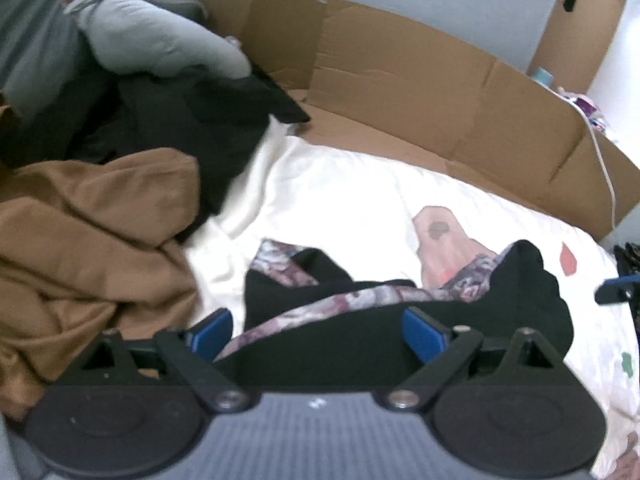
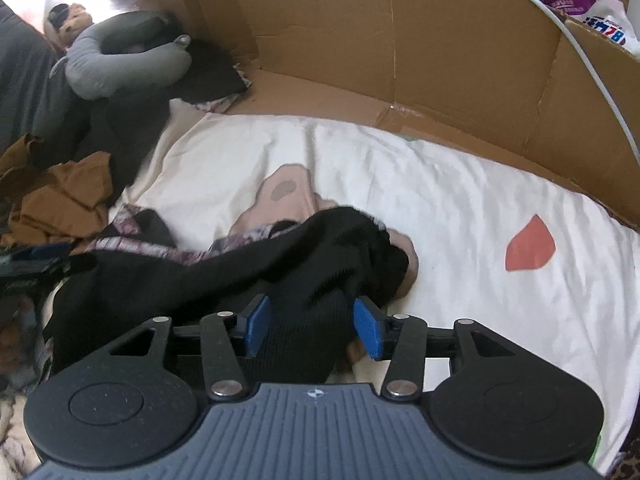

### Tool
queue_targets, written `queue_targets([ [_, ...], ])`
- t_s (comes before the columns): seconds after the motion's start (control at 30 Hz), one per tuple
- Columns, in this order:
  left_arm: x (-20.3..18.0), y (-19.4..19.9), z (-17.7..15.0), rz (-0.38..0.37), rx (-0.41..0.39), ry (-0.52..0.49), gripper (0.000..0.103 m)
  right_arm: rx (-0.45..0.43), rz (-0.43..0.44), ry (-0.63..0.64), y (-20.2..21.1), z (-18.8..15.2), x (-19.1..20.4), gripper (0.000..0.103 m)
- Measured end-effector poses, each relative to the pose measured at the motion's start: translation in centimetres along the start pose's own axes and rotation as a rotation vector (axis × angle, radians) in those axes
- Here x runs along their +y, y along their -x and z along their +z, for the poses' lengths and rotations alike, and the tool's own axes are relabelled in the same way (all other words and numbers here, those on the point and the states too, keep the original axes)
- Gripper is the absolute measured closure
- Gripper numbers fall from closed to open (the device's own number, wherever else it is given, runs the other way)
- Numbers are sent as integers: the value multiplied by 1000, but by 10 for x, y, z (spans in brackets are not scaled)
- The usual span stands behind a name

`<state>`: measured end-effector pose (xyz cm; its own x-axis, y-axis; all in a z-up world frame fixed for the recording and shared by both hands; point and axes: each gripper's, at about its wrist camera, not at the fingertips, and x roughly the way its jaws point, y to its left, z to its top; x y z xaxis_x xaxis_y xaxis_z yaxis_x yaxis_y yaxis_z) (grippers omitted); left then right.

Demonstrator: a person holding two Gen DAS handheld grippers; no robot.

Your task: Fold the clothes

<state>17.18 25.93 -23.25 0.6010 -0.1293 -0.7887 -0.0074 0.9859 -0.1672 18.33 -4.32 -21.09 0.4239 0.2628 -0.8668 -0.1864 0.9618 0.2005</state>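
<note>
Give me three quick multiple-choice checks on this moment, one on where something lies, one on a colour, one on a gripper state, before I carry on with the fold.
1. Where does the brown garment lie relative to the black garment with floral trim in the left wrist view?
A. To its left
B. On top of it
C. Behind it against the cardboard

2. What colour is the sheet under the clothes?
A. Grey
B. White with printed patches
C. Brown

3. How does the right gripper stand?
A. Wide open, nothing between the fingers
B. Out of view
C. Closing around a bunch of the black garment

Answers:
1. A, the brown heap fills the left side while the black garment is centred ahead of the left gripper.
2. B, white cloth with pink and red shapes.
3. C, black fabric fills the gap between the blue pads.
</note>
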Motion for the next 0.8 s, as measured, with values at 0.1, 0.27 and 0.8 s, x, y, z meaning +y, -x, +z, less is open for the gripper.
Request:
queue_targets([
  [0.1, -3, -10, -1, -27, -2, -28, 16, 6, -1, -9, 11, -15, -5, 49],
  [0.27, -2, -18, -8, -79, 34, 3, 36, -20, 16, -69, 22, -44, -19, 49],
  [0.8, -43, 29, -48, -238, 103, 53, 98, -20, 210, -208, 8, -85, -27, 48],
])
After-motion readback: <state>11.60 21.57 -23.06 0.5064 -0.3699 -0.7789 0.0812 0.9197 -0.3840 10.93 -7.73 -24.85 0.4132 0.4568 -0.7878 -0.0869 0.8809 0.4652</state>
